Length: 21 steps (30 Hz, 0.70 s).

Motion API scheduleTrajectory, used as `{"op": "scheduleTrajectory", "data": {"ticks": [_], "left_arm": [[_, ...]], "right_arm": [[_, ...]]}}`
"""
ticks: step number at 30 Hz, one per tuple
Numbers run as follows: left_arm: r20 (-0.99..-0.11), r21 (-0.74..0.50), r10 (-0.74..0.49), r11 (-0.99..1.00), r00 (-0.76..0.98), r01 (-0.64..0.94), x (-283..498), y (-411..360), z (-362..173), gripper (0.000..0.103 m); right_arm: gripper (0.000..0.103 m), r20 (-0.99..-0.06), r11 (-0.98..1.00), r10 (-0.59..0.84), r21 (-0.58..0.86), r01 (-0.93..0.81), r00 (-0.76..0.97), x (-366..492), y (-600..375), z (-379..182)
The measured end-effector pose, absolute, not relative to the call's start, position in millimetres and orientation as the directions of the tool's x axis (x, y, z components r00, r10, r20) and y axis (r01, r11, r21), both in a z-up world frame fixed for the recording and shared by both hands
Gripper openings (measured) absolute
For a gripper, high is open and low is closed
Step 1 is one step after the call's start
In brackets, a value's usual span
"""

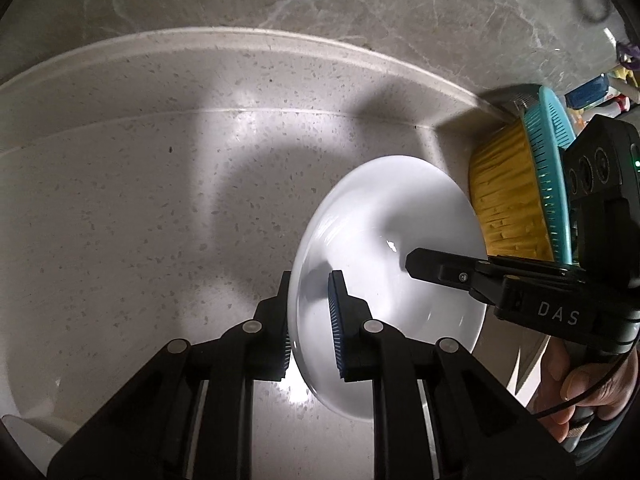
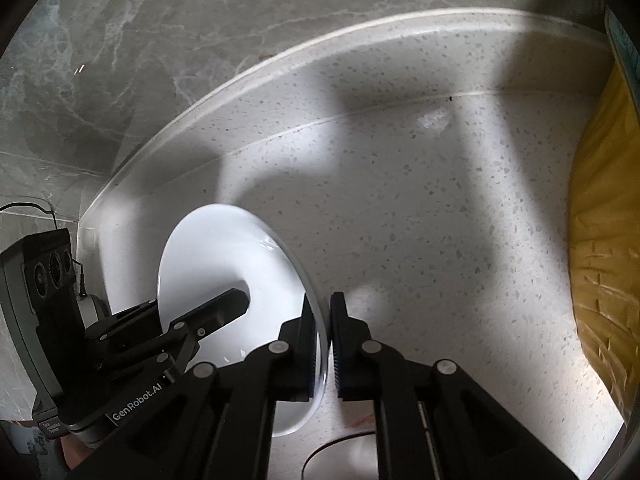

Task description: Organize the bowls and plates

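Note:
A white plate (image 1: 384,248) is held above the speckled counter (image 1: 140,220), tilted toward its edge. My left gripper (image 1: 310,320) is shut on its left rim, one pad on each face. My right gripper (image 2: 322,344) is shut on the opposite rim of the same plate (image 2: 224,264). In the left wrist view the right gripper (image 1: 412,262) reaches in from the right over the plate's face. In the right wrist view the left gripper (image 2: 236,302) comes in from the left.
A yellow basket (image 1: 508,196) nested with a teal colander (image 1: 552,168) stands at the right; it fills the right edge of the right wrist view (image 2: 600,248). A marble wall (image 1: 320,0) runs behind the counter. Another white dish (image 1: 28,440) shows at the lower left.

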State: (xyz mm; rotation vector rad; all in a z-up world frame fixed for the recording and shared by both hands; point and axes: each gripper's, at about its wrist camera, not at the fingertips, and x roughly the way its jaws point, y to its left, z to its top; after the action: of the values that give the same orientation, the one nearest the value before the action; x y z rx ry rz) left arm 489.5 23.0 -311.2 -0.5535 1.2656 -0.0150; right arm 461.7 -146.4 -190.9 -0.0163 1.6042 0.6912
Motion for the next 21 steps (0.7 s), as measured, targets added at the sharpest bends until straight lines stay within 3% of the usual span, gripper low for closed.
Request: {"op": "scheduleTrajectory", "data": {"ticks": [10, 21], "left_arm": [[-0.884, -0.405, -0.290, 0.866, 0.366, -0.294, 456, 46, -266, 0.014], [-0.882, -0.389, -0.221, 0.841, 0.417, -0.377, 364, 109, -223, 0.014]], "right_arm": [[0.009, -0.900, 0.780, 0.408, 0.431, -0.454, -0.154, 441, -120, -153], [0.009, -0.880, 0.684, 0.433, 0.461, -0.565, -0.193, 381, -47, -117]]}}
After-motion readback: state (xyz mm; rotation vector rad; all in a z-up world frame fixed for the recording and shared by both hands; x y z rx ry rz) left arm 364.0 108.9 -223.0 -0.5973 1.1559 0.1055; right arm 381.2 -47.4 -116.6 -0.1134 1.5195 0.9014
